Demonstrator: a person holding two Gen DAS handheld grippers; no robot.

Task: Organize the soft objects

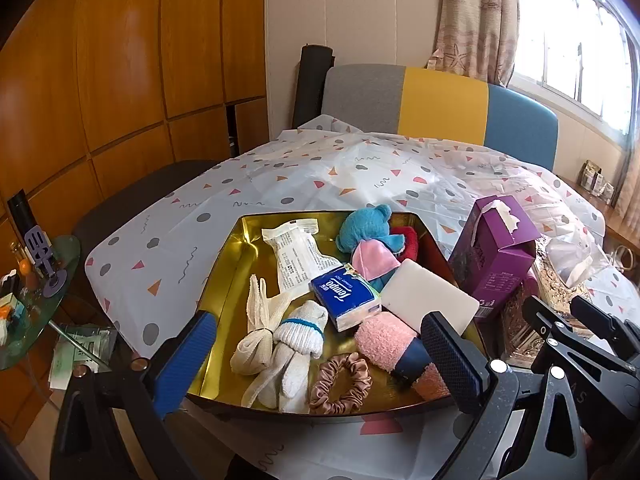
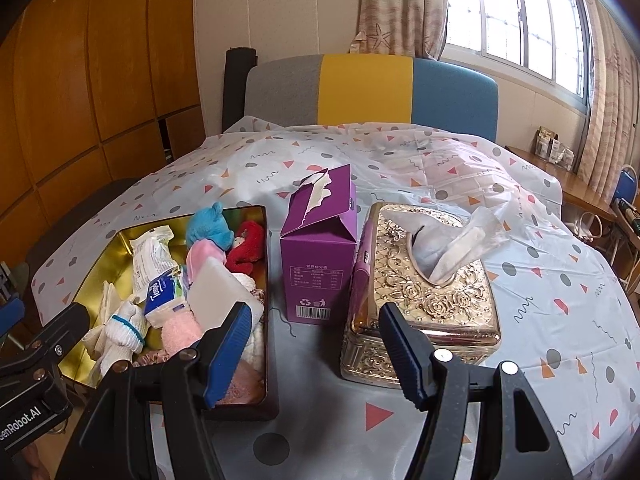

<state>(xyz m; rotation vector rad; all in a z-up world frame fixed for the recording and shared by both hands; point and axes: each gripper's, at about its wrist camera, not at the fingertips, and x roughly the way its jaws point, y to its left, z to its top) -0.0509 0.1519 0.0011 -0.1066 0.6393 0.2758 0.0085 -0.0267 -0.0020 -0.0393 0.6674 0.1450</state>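
Observation:
A gold-lined tray (image 1: 224, 280) (image 2: 108, 256) holds soft things: a blue plush (image 1: 368, 226), a red plush (image 2: 248, 246), a pink cloth (image 1: 374, 260), a Tempo tissue pack (image 1: 346, 294), white socks (image 1: 298, 340), a pink fuzzy sock (image 1: 384, 340), a scrunchie (image 1: 340, 384), a white pad (image 1: 430, 300) and a white packet (image 1: 298, 256). My left gripper (image 1: 320, 360) is open, above the tray's near edge. My right gripper (image 2: 316, 350) is open, in front of the purple box (image 2: 320, 256) and the gold tissue box (image 2: 424, 280).
The table has a white patterned cloth (image 2: 560, 300). A grey, yellow and blue chair back (image 2: 368, 88) stands behind it. A glass side table (image 1: 24, 300) with small items is at the left. A crumpled clear bag (image 1: 572, 256) lies at the right.

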